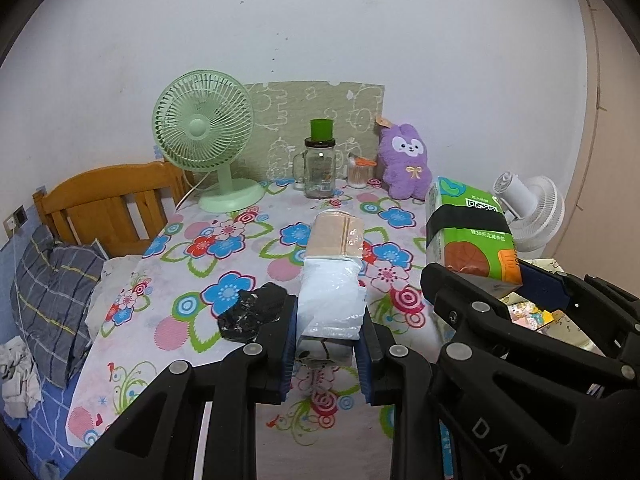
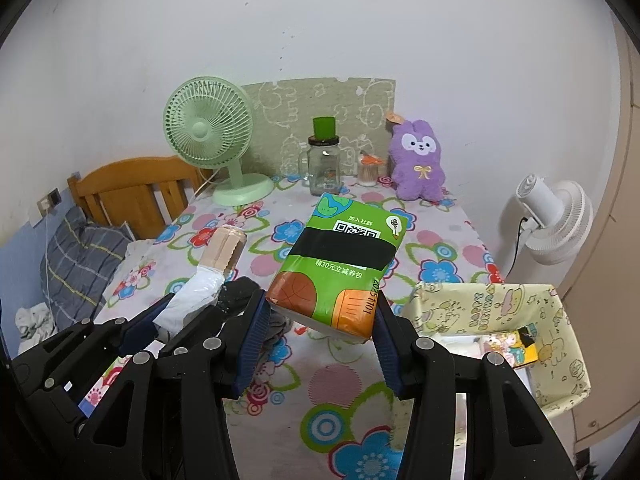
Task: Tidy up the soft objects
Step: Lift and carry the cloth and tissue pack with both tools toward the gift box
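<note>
**Both grippers holding packets above the floral table**

The left gripper (image 1: 329, 350) is pinching a long clear-wrapped packet (image 1: 332, 276) by its white near end, jaws narrowly parted around it; the beige far end is sticking out over the table. What is inside is hard to make out through the plastic. The right gripper (image 2: 318, 330) is clamping a green tissue pack (image 2: 340, 268) across its near end, jaws standing wider, the pack raised off the tablecloth (image 1: 224, 240). A black crumpled thing (image 1: 252, 312) is lying just left of the left jaws, partly hidden; I cannot tell what it is. To the right a yellow fabric basket (image 2: 560, 312) is sitting at the table edge, its contents mostly hidden. A purple plush (image 1: 404, 160), glass jar (image 1: 318, 168) and green fan (image 1: 204, 132) are standing at the back by the wall.
</note>
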### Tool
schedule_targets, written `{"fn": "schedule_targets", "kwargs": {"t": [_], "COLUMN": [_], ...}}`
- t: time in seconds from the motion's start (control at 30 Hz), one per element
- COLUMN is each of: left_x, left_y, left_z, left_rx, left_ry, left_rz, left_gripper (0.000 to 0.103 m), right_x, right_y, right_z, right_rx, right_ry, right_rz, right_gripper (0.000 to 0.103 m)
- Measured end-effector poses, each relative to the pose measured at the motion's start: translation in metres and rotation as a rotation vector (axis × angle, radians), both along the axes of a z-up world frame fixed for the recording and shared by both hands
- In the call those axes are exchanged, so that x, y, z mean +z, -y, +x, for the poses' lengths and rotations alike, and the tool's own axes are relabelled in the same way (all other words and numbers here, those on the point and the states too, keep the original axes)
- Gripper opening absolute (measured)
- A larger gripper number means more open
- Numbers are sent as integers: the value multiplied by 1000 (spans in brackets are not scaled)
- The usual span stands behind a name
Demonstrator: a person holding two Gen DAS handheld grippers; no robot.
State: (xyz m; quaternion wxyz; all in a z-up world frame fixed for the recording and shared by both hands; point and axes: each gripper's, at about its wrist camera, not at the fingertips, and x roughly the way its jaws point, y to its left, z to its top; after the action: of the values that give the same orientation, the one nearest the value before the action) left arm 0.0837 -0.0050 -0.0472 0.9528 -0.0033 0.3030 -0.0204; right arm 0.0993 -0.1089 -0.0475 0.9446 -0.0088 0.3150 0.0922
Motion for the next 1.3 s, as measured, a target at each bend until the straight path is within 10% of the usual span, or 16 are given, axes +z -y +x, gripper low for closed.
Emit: {"fn": "schedule_targets", "kwargs": {"t": [1.3], "left_x": [4], "left_y": [102], "left_z": [12], "left_rx": [-165], "left_ry": [5], "left_rz": [-22], "left_gripper": [25], "right_x": [5], "right_y": [101], "right_z": [-3], "right_rx": [-126], "right_ry": [14], "right_rz": [-9], "right_gripper": [53]}}
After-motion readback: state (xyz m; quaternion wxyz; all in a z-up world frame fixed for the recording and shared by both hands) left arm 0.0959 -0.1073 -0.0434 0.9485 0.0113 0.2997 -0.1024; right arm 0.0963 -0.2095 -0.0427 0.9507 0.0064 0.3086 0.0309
